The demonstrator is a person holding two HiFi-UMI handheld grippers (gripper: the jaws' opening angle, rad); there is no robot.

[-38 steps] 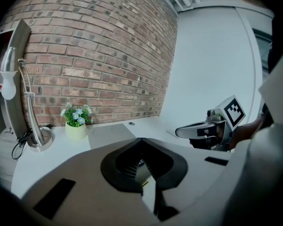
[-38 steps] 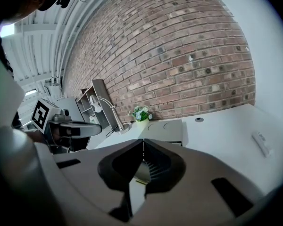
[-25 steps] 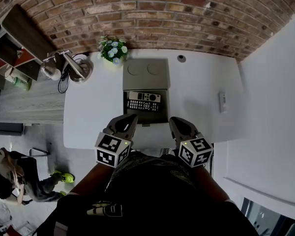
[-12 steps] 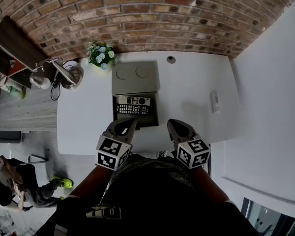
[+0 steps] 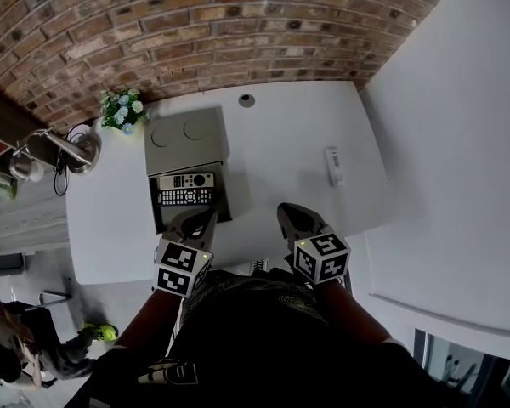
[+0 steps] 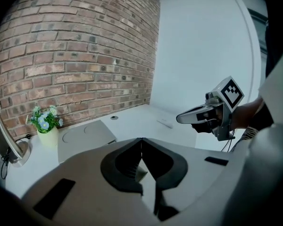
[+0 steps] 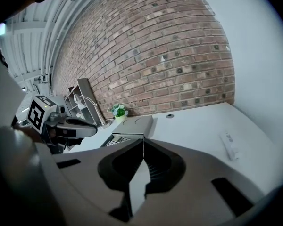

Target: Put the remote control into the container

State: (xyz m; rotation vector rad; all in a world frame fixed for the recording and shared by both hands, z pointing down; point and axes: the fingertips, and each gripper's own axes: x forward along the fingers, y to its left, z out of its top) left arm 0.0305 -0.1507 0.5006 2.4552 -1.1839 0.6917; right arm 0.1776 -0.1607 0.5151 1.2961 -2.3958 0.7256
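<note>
A grey container [image 5: 223, 195] lies open on the white table [image 5: 280, 143], its lid [image 5: 184, 140] flipped back toward the wall. Two dark remotes [image 5: 184, 189] lie side by side inside it. A small white remote [image 5: 332, 165] rests on the table to the right, apart from both grippers; it also shows in the right gripper view [image 7: 229, 145]. My left gripper [image 5: 202, 218] is shut and empty at the container's near edge. My right gripper [image 5: 287, 212] hovers shut and empty over the table's near edge, left of the white remote.
A flower pot [image 5: 121, 109] and a desk lamp [image 5: 64, 147] stand at the table's far left. A round cable hole [image 5: 246, 100] sits near the brick wall. A white wall runs along the right. A person crouches on the floor at lower left [image 5: 17, 347].
In the head view the table and container have slid to the left. Both grippers have moved left with them and sit a little lower. Both stay shut and empty.
</note>
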